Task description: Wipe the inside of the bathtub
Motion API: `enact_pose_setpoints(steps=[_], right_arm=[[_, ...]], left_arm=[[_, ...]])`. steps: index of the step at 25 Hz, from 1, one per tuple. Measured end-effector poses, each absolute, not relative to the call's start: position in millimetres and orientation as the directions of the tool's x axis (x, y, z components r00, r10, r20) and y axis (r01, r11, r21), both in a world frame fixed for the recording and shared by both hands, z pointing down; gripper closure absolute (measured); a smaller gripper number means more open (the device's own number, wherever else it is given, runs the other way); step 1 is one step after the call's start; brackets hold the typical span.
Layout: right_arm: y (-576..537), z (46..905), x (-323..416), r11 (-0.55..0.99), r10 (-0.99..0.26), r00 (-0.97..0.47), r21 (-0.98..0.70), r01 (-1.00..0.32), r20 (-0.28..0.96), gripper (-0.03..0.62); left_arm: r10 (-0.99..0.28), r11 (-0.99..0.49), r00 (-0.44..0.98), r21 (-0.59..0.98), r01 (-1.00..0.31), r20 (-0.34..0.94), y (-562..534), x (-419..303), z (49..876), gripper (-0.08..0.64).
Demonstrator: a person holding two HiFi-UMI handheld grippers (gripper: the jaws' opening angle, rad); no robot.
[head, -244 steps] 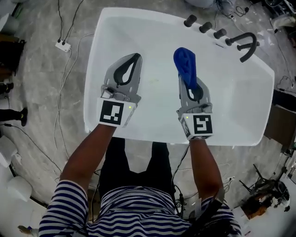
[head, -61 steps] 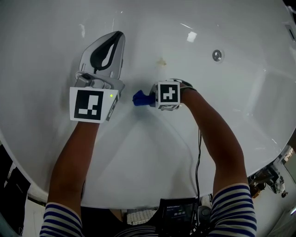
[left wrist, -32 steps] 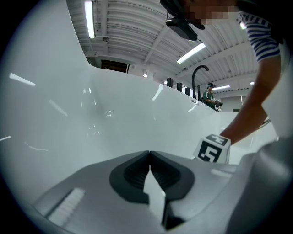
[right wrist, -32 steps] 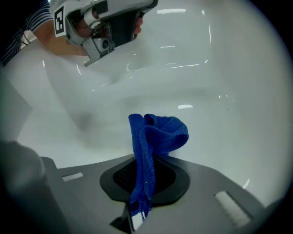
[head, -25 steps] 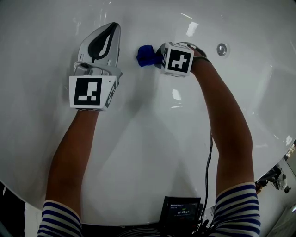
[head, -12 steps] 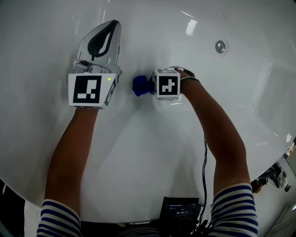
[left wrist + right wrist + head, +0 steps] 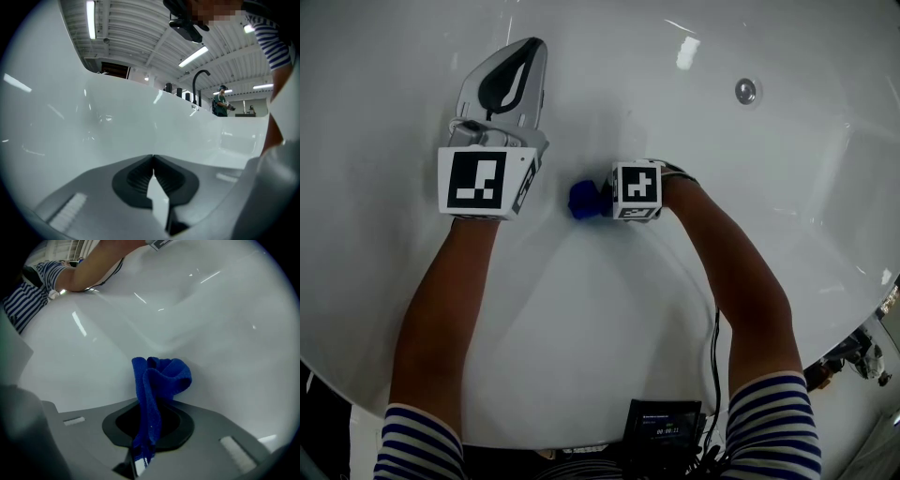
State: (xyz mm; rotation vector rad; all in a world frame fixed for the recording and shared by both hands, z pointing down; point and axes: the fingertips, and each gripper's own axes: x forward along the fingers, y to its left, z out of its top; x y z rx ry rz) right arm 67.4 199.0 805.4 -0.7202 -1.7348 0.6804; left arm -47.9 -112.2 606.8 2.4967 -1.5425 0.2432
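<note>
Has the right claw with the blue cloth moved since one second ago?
Yes. The right claw with the blue terry cloth has drawn back toward the near side, away from the round metal fitting.

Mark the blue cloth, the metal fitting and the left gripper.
blue cloth (image 7: 165, 375), right gripper view, bunched top fold
metal fitting (image 7: 745, 91), head view, its centre
left gripper (image 7: 153, 157), left gripper view, where tips meet

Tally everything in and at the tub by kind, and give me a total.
grippers: 2 (left gripper, right gripper)
blue cloth: 1
bathtub: 1
round metal fitting: 1
total: 5
</note>
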Motion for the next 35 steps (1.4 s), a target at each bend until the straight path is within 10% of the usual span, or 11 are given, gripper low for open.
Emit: enact_pose_setpoints(steps=[22, 35], right_arm=[[209.9, 726.8, 71.4, 0.409, 0.904, -0.214, -0.895, 0.177, 0.371, 0.546], [-86.6, 761.2, 127.6, 0.999, 0.026, -0.303, -0.036, -0.029, 0.953, 0.545]], left_arm=[[-0.864, -0.433, 0.438, 0.079, -0.898, 0.246, -115.4, -50.5, 580.2, 0.558], [-0.861, -0.428, 0.435, 0.084, -0.900, 0.264, -110.6, -44.9, 603.2, 0.558]])
